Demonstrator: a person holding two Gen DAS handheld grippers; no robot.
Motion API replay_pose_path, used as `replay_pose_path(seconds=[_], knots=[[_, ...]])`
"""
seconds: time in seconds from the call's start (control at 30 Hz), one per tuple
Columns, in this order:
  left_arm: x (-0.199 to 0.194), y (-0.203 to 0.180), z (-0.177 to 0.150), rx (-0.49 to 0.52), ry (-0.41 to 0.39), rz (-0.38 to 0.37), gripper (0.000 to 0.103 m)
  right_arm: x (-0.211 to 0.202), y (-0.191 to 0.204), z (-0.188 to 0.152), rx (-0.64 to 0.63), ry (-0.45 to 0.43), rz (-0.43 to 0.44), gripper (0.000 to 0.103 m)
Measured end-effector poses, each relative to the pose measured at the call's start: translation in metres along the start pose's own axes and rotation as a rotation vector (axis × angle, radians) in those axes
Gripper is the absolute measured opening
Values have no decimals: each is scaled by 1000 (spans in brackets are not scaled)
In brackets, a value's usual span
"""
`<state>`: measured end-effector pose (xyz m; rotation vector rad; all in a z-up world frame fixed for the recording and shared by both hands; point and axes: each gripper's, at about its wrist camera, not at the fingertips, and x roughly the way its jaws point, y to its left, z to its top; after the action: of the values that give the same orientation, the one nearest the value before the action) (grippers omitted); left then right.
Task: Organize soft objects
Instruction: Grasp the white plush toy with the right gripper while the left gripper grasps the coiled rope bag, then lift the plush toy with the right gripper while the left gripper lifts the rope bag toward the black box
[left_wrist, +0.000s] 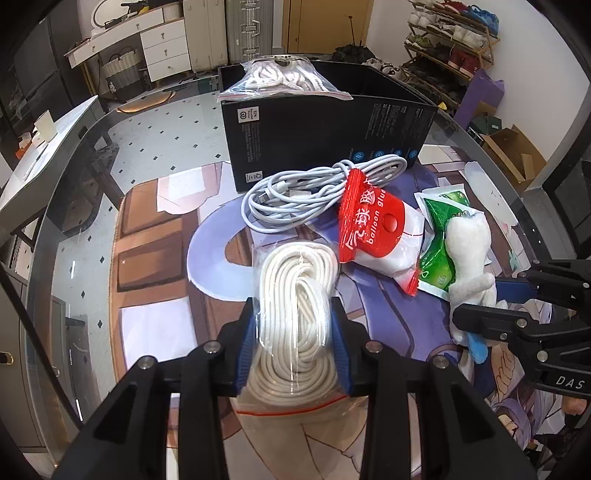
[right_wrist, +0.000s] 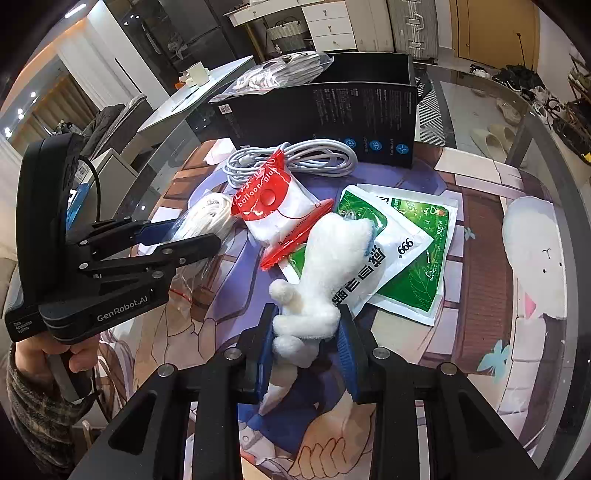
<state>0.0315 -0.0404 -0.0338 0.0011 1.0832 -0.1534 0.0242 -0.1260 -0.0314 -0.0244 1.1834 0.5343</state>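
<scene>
Clamping a bagged white cord (left_wrist: 295, 314) in the left hand-held gripper (left_wrist: 295, 332) and a plush toy (right_wrist: 321, 280) in the right hand-held gripper (right_wrist: 306, 339), with one bag (left_wrist: 280, 79) already in the black box (left_wrist: 325, 140) (cable, packets remain).

Black box (left_wrist: 325, 136) interior (mostly hidden)

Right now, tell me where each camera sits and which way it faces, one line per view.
Left wrist: on the left gripper, looking steeply down along its fingers, which are shut on the bagged white cord; black box beyond.
Right wrist: on the right gripper, angled down, clamping the white plush toy; a hand shows at left.
Shared: each view shows the other gripper, the balloon glue packet and the grey cable.
</scene>
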Motion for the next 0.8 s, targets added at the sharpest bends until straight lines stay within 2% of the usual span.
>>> replay_pose_path(seconds=[0.2, 0.37, 0.8], knots=[[-1, 0, -1, -2, -3, -2, 35, -3, 4, -4, -13, 4, 11, 25], [-2, 0, -1, -5, -2, -3, 34, -14, -1, -10, -1, -13, 39, 25], [-18, 7, 2, -36, -43, 5, 30, -38, -20, 5, 15, -65, -4, 25]])
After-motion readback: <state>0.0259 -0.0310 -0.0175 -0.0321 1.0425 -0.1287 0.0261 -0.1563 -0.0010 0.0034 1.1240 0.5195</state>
